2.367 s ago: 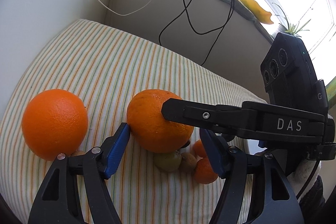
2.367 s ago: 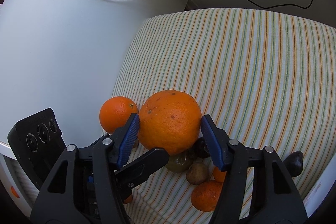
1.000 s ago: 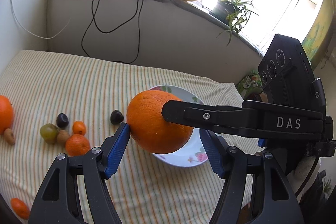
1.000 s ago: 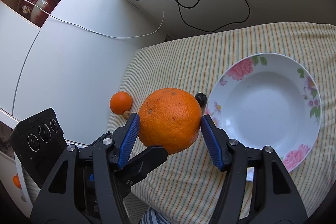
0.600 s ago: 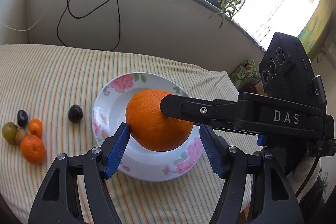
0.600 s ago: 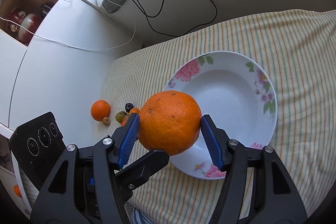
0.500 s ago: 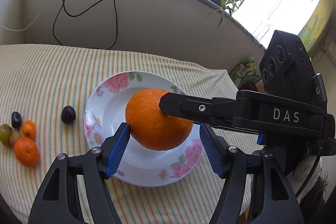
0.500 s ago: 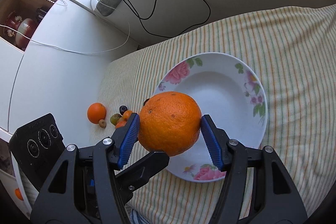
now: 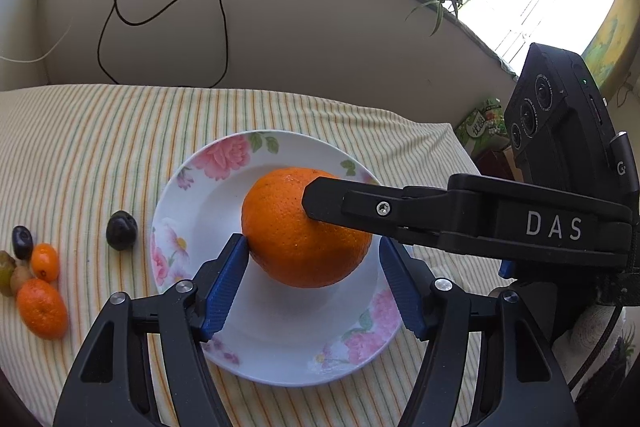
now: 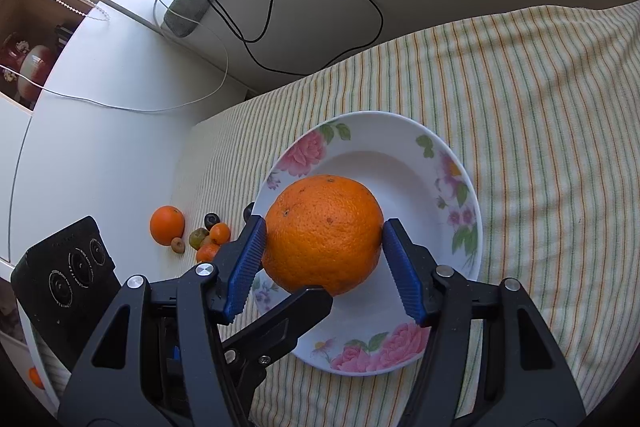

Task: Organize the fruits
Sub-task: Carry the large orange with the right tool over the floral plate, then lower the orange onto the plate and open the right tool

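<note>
Orange (image 10: 323,234) pinched from both sides between my right claw (image 10: 323,269) and left claw (image 9: 312,281), over the plate (image 10: 460,187). Small fruits (image 10: 208,239) at 9 o'clock not sorted yet.

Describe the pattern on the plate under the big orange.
The plate is white with pink flowers and green leaves around its rim, clearest in the right wrist view.
</note>
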Demonstrator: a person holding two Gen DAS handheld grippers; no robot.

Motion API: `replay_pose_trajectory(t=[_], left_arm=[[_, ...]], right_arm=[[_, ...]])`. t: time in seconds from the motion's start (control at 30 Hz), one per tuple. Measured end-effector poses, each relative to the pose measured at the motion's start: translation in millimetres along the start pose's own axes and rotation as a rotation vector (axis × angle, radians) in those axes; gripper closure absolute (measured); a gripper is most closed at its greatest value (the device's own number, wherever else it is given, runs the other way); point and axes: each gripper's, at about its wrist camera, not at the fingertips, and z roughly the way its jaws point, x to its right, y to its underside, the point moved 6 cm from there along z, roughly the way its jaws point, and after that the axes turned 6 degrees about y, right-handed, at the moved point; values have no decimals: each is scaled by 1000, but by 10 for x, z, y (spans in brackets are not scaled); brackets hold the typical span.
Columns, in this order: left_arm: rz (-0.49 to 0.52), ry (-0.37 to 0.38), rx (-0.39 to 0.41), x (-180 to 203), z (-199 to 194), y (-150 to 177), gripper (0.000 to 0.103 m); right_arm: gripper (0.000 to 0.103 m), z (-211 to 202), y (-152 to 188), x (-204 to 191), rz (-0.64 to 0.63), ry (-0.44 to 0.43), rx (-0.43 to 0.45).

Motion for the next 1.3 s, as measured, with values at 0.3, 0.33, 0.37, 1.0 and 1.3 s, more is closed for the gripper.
replay_pose_trajectory(t=[0.3, 0.33, 0.37, 1.0, 1.3], left_arm=[[35, -12, 16, 52, -40, -32, 38], [38, -17, 17, 49, -53, -32, 38], [36, -18, 19, 49, -68, -28, 38], [34, -43, 76, -126, -501, 224, 35], [35, -84, 150, -225, -848, 360, 34]], right_arm=[[40, -19, -13, 36, 2, 2, 10], [40, -45, -22, 30, 1, 2, 21], [40, -78, -34, 18, -5, 7, 33], [32, -380, 86, -173, -120, 110, 147], [24, -543, 180, -418, -229, 144, 253]])
